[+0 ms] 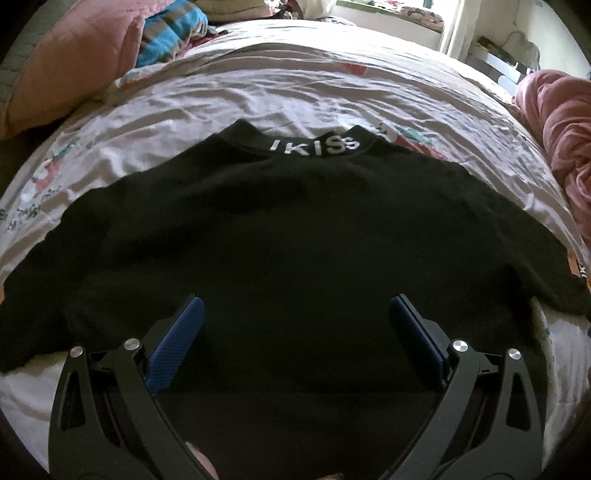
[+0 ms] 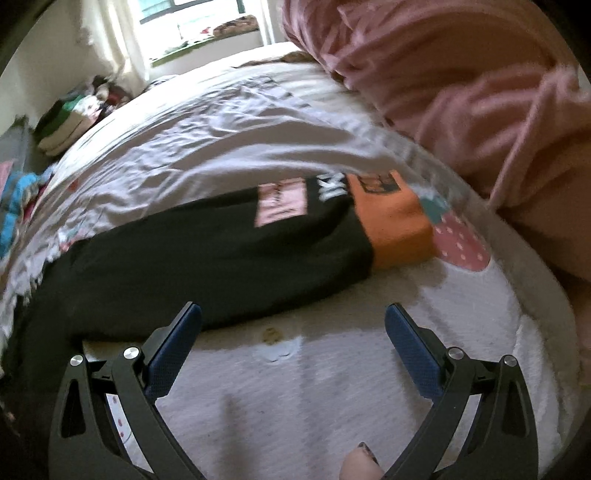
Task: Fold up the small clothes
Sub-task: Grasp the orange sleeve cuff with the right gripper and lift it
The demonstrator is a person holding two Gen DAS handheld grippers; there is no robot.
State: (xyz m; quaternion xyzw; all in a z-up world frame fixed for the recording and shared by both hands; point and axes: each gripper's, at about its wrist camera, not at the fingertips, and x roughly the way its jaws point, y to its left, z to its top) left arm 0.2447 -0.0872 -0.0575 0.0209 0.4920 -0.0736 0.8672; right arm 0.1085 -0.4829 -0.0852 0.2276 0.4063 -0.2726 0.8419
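Note:
A small black sweatshirt (image 1: 280, 236) lies spread flat on the bed, collar with white letters (image 1: 314, 146) pointing away. My left gripper (image 1: 295, 310) is open and empty, hovering over the shirt's lower middle. In the right wrist view the shirt's black sleeve (image 2: 221, 258) stretches out to the right, ending in an orange cuff (image 2: 399, 229) with a pink patch (image 2: 282, 205) near it. My right gripper (image 2: 293, 314) is open and empty, just in front of the sleeve's near edge, over the bedsheet.
The bed has a wrinkled pale printed sheet (image 1: 295, 92). A pink pillow (image 1: 77, 55) and a blue striped cloth (image 1: 170, 29) lie at the far left. A pink blanket (image 2: 480, 85) is heaped on the right. A window (image 2: 199, 22) lies beyond the bed.

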